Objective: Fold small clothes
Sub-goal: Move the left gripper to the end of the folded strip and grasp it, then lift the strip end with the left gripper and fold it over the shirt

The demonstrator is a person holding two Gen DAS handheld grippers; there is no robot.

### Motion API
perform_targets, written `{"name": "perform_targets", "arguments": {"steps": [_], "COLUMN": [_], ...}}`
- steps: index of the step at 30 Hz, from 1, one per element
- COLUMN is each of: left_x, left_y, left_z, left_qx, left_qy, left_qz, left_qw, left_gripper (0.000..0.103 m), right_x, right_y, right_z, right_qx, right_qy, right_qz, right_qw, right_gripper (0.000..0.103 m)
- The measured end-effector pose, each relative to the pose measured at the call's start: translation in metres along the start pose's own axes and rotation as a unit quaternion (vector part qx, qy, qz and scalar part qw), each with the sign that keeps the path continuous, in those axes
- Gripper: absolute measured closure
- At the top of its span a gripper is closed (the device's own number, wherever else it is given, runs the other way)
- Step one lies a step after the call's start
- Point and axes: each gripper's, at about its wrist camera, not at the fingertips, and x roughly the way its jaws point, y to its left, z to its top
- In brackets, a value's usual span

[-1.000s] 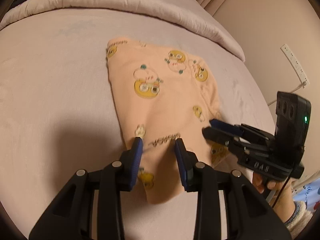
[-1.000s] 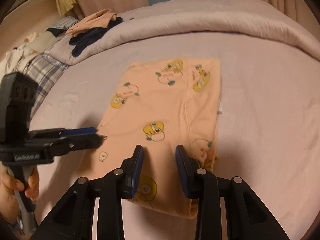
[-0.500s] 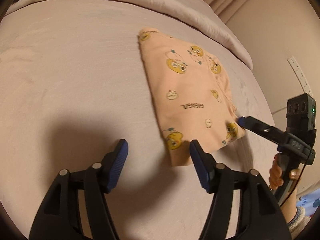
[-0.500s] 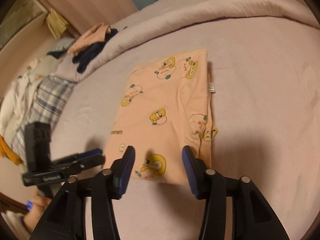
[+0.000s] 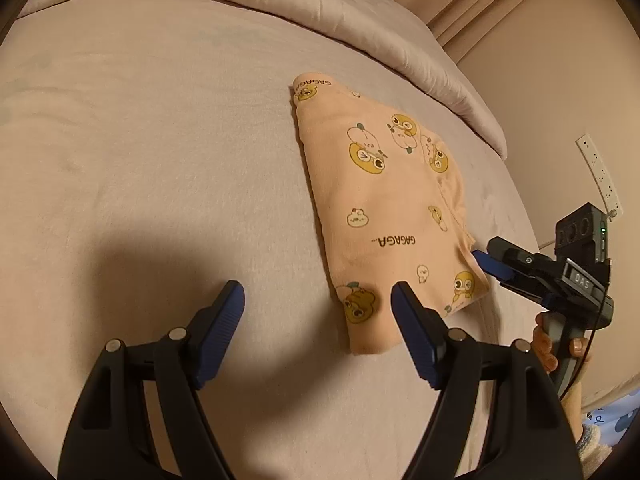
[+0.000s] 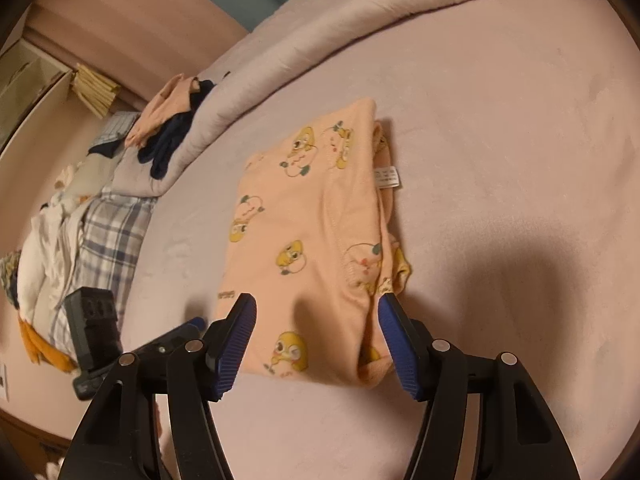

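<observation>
Garment (image 6: 304,236) lies folded on our bed (image 6: 500,128); our left gripper (image 5: 318,304) and right gripper (image 6: 316,316) have just been opening, both now wide, gripping nothing.

"GAGAGA..." on peach garment (image 5: 384,216); "DAS" on right gripper (image 5: 490,264).

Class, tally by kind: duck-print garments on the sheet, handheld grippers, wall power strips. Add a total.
Duck-print garment: 1
Handheld grippers: 2 (left gripper, right gripper; jaws have just been opening, gripping nothing)
Wall power strip: 1
Total: 4
</observation>
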Motion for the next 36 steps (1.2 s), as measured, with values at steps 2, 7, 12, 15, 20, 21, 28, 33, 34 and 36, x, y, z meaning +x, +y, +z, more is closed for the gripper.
{"name": "perform_targets", "arguments": {"steps": [2,7,12,15,20,21,28,33,34,36], "left_x": [0.002,0.008,0.017,0.023,0.033,0.036,0.053,0.060,0.061,0.059], "left_y": [0.000,0.001,-0.002,-0.007,-0.013,-0.013,-0.017,-0.023,-0.023,-0.021], "left_z": [0.002,0.010,0.019,0.026,0.033,0.035,0.052,0.055,0.055,0.057], "left_qx": [-0.001,0.003,0.005,0.013,0.020,0.022,0.014,0.016,0.015,0.014], "left_qy": [0.001,0.004,0.008,0.009,0.014,0.017,0.024,0.022,0.022,0.023], "left_qz": [-0.001,-0.005,-0.017,-0.019,-0.027,-0.030,-0.046,-0.048,-0.046,-0.042], "left_qw": [1.0000,1.0000,0.9998,0.9997,0.9993,0.9992,0.9985,0.9985,0.9986,0.9988], "left_gripper": [0.027,0.027,0.027,0.027,0.027,0.027,0.025,0.033,0.038,0.057], "right_x": [0.002,0.004,0.013,0.015,0.017,0.018,0.039,0.052,0.052,0.050], "right_y": [-0.002,-0.010,-0.021,-0.025,-0.033,-0.034,-0.021,-0.004,-0.001,0.003], "right_z": [0.002,0.008,0.014,0.018,0.026,0.027,0.041,0.045,0.044,0.044], "right_qx": [0.001,0.010,0.027,0.036,0.053,0.056,0.031,-0.018,-0.028,-0.045], "right_qy": [0.002,0.003,0.016,0.020,0.020,0.022,0.036,0.035,0.034,0.030], "right_qz": [-0.002,-0.006,-0.005,0.007,0.036,0.046,0.037,-0.003,-0.014,-0.025], "right_qw": [1.000,1.000,0.999,0.999,0.998,0.997,0.998,0.999,0.999,0.998], "right_gripper": [0.039,0.037,0.035,0.033,0.033,0.033,0.028,0.048,0.054,0.066]}}
